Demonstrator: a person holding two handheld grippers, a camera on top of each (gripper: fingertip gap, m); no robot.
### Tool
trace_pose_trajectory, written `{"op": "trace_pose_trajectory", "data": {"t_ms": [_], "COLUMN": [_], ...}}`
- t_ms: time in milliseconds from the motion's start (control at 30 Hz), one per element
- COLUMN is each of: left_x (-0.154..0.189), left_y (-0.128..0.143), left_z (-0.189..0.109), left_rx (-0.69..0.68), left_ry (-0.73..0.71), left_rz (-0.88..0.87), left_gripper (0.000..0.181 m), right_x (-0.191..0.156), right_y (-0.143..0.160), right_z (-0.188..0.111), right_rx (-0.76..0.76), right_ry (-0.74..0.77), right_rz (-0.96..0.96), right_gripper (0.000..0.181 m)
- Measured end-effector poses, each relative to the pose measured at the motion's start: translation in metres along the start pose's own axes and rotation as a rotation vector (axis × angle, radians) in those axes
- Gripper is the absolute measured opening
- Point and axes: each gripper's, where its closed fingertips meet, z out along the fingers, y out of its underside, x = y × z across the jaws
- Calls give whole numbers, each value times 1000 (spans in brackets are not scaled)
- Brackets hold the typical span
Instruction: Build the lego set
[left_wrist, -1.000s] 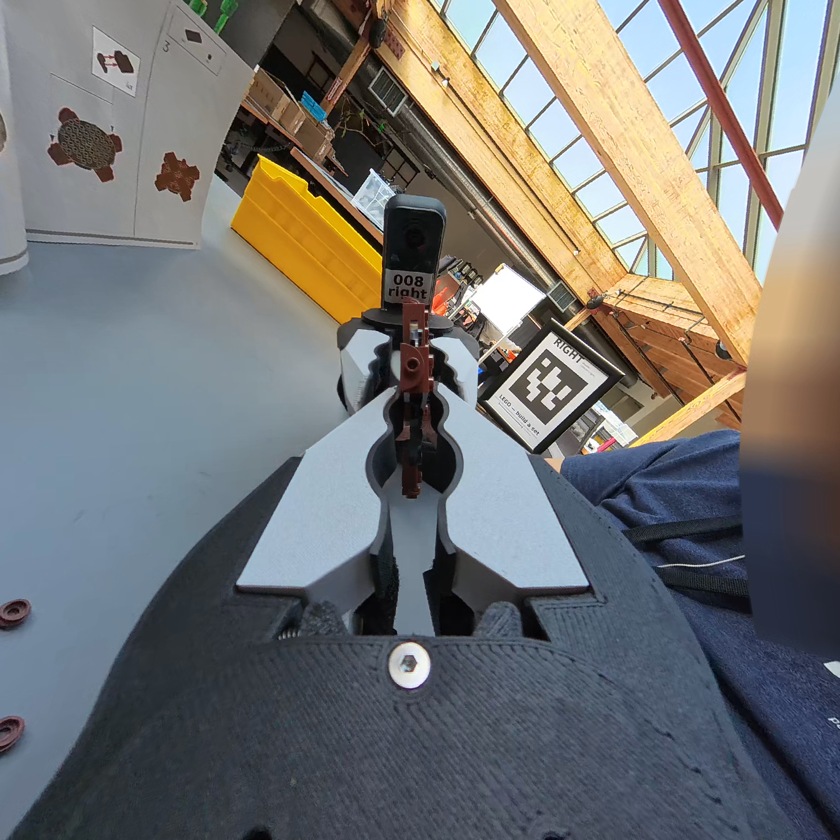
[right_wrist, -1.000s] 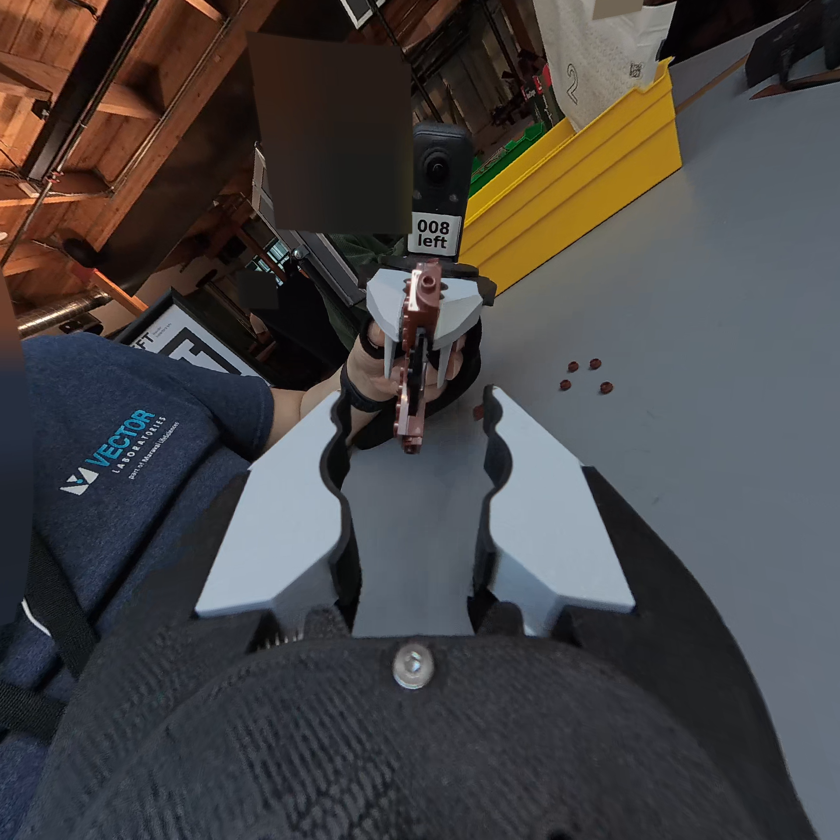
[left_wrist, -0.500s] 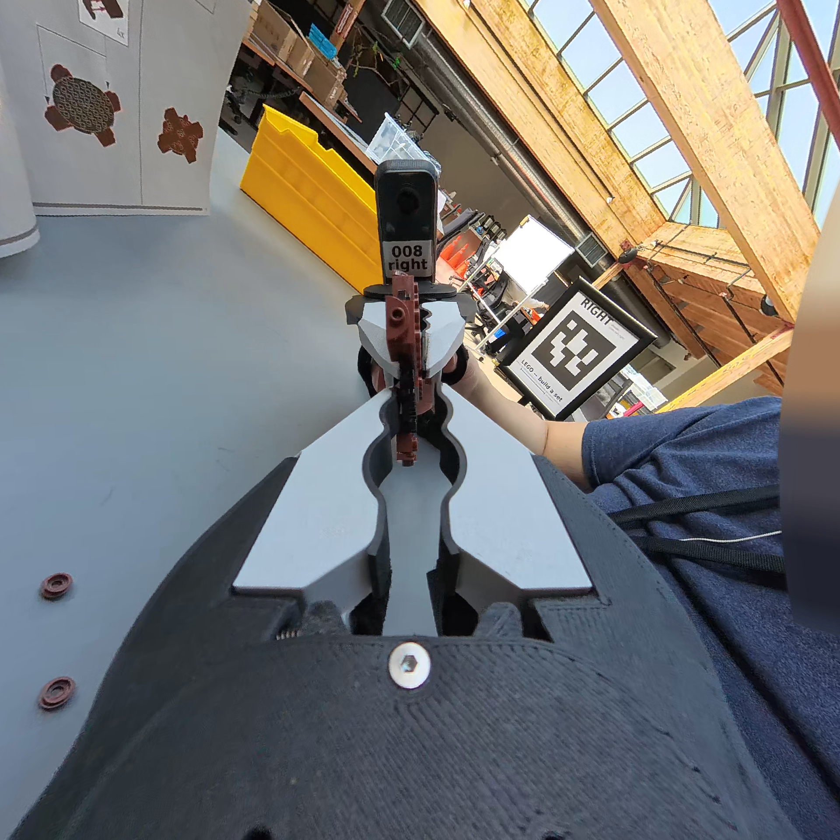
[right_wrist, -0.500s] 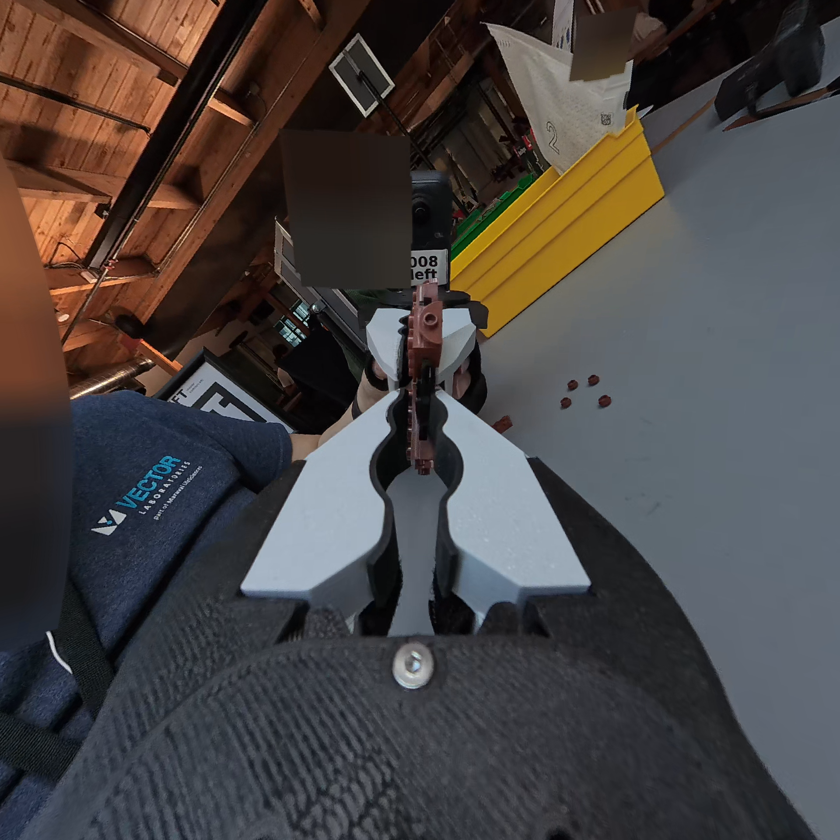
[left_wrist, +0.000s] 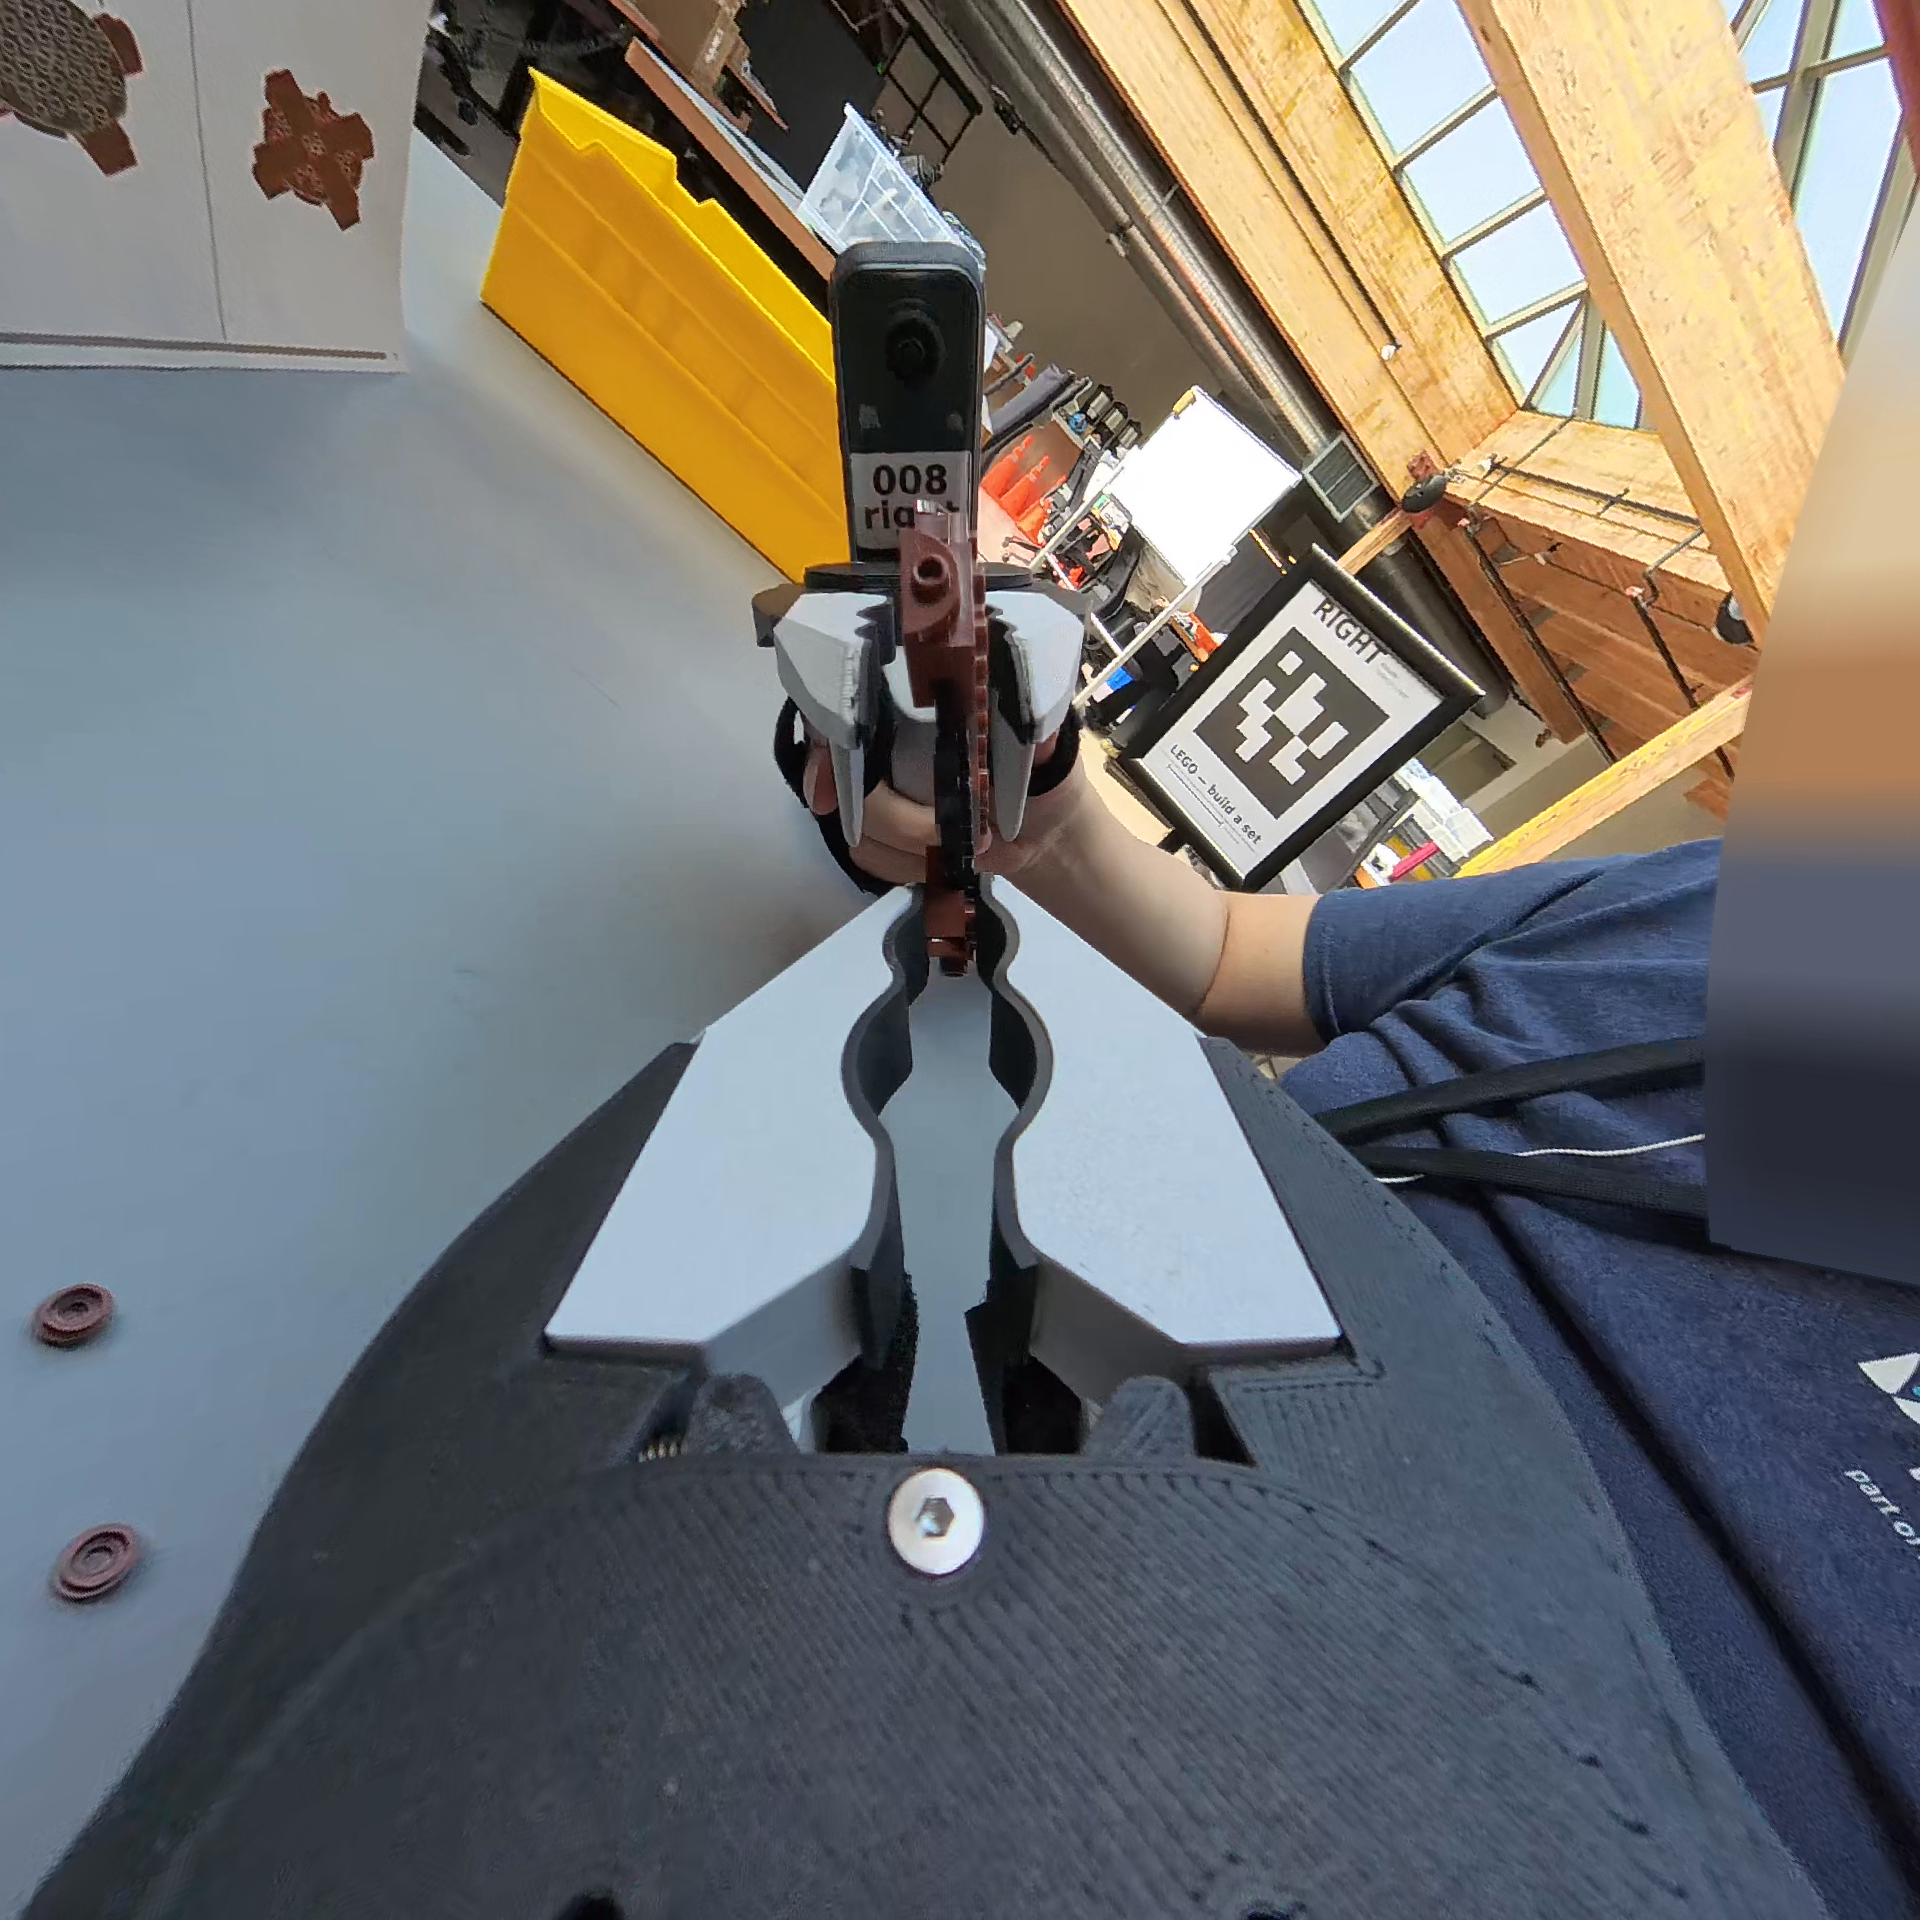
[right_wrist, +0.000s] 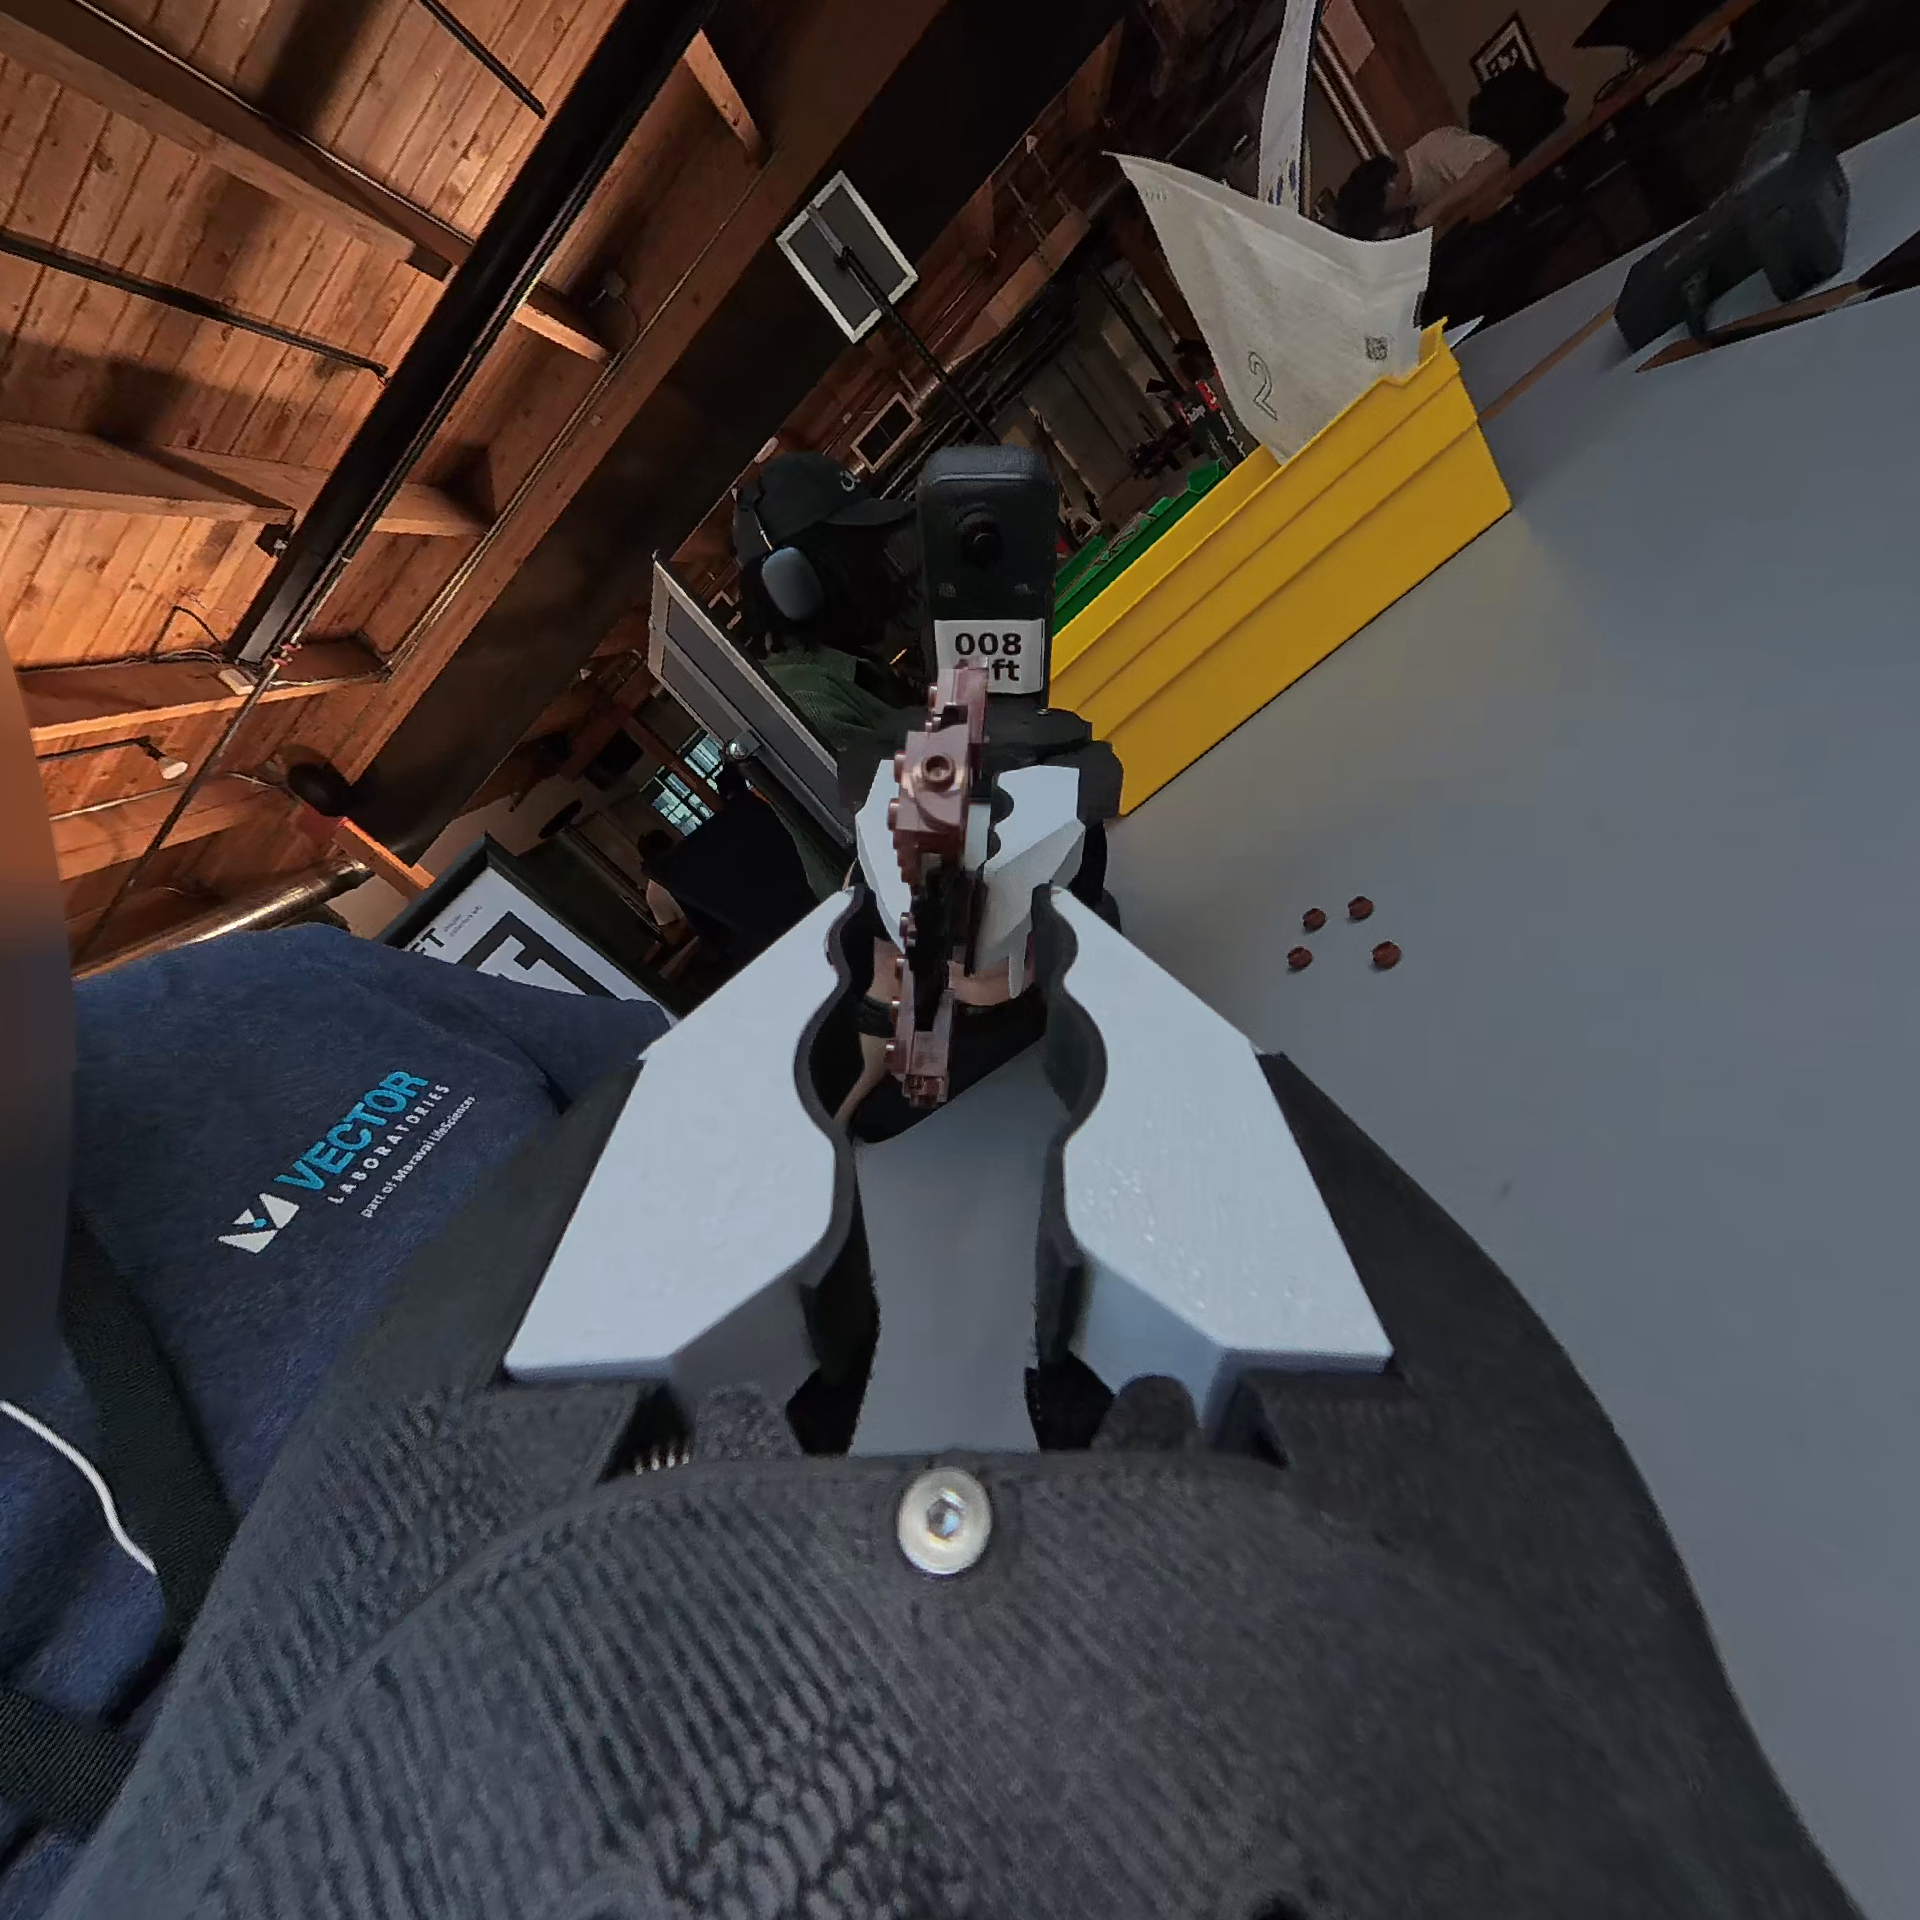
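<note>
The lego plate (left_wrist: 943, 727), reddish brown with black parts along its middle, stands on edge in the air between the two grippers, which face each other tip to tip. In the left wrist view the left gripper (left_wrist: 951, 925) has its jaws narrowed on the plate's near end, the tips pressed to both faces. The right gripper (left_wrist: 925, 717) sits beyond it, its fingers spread to either side of the plate's far part; a bare hand (left_wrist: 914, 821) wraps its handle from below, forearm running off to the right into a navy sleeve (left_wrist: 1455, 966).

In the right wrist view the right gripper (right_wrist: 951, 914) shows a narrow gap with the plate (right_wrist: 935, 862) running through it; whether its tips press the plate I cannot tell. The left gripper (right_wrist: 997, 862) is just behind.

The grey table (left_wrist: 312, 831) lies below. Two small round brown pieces (left_wrist: 73, 1314) rest on it at the near left, and four (right_wrist: 1340, 935) sit well to the right of the right gripper. A yellow bin (left_wrist: 665, 312) stands at the far edge.
</note>
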Motion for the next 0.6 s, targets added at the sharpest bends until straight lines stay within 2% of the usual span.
{"op": "trace_pose_trajectory", "data": {"t_ms": [100, 167, 200, 333, 400, 433, 500, 567, 600], "left_x": [-3, -8, -11, -10, -10, -11, -10, -10, -12], "left_y": [9, 14, 17, 22, 26, 27, 30, 27, 21], "left_z": [-1, -1, -2, -4, -6, -6, -7, -11, -19], "left_rx": [-66, -102, -120, -168, -198, -206, -228, -235, -224], "left_ry": [0, -35, -54, -63, -66, -73, -66, -87, -127], "left_rz": [-28, -13, -9, 11, 18, 24, 35, 66, 104], "left_gripper": [6, 6, 6, 6, 6, 6, 6, 7, 14], "right_x": [7, 12, 11, 7, 6, 5, 5, 6, 10], "right_y": [13, 20, 22, 30, 34, 35, 38, 34, 29], "right_z": [3, 4, 5, 7, 9, 10, 10, 10, 7], "right_rx": [-75, -115, -131, -175, -194, -202, -225, -197, -167], "right_ry": [31, 62, 57, 29, 19, 16, 17, 30, 50], "right_rz": [20, 8, -3, -6, 6, 11, -2, 10, 22], "right_gripper": [28, 21, 8, 6, 14, 7, 6, 6, 6]}}
